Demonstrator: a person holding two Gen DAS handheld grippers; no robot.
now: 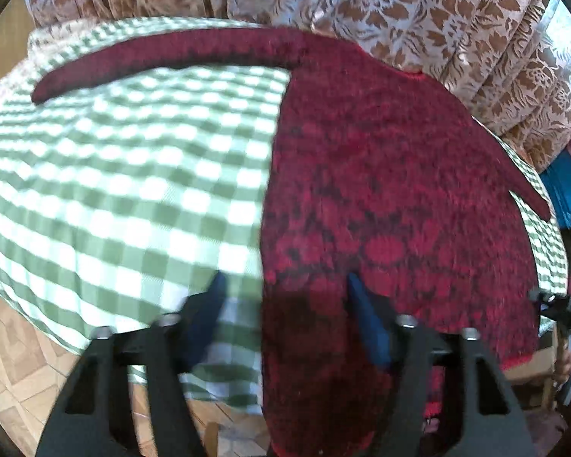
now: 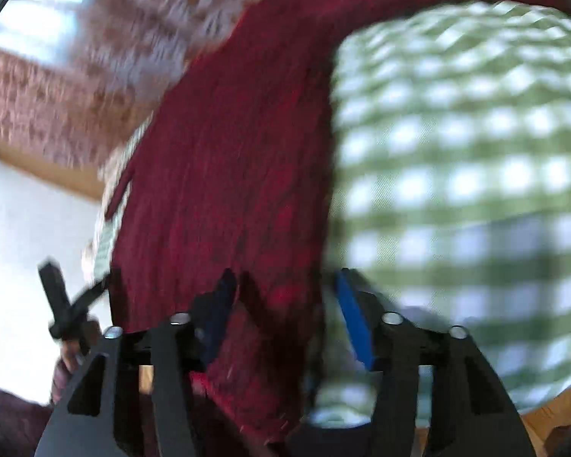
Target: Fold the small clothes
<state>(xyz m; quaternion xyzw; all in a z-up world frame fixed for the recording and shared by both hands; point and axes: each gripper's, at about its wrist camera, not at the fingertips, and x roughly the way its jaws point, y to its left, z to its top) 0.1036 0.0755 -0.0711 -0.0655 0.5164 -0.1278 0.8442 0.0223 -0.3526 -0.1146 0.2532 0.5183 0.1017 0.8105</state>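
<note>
Left wrist view: left gripper (image 1: 283, 289) stands spread, unclenched, over the near hem of a red sweater (image 1: 380, 190) lying flat on a green checked tablecloth (image 1: 114, 175). Right wrist view, blurred: right gripper (image 2: 283, 285) straddles the sweater's near edge, pads apart, gripping nothing.

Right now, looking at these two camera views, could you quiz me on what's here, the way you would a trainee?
1. True or false: the red sweater lies spread on a green-and-white checked tablecloth.
2. In the left wrist view, one long sleeve stretches toward: A) the left of the picture, B) the bottom of the picture, C) under the curtain.
3. Fill in: in that view the left hand-held gripper has its blue fingers on either side of the sweater's ____ edge.

Key: 1 true. 2 A. 3 left. The patterned curtain hangs behind the table.
</note>
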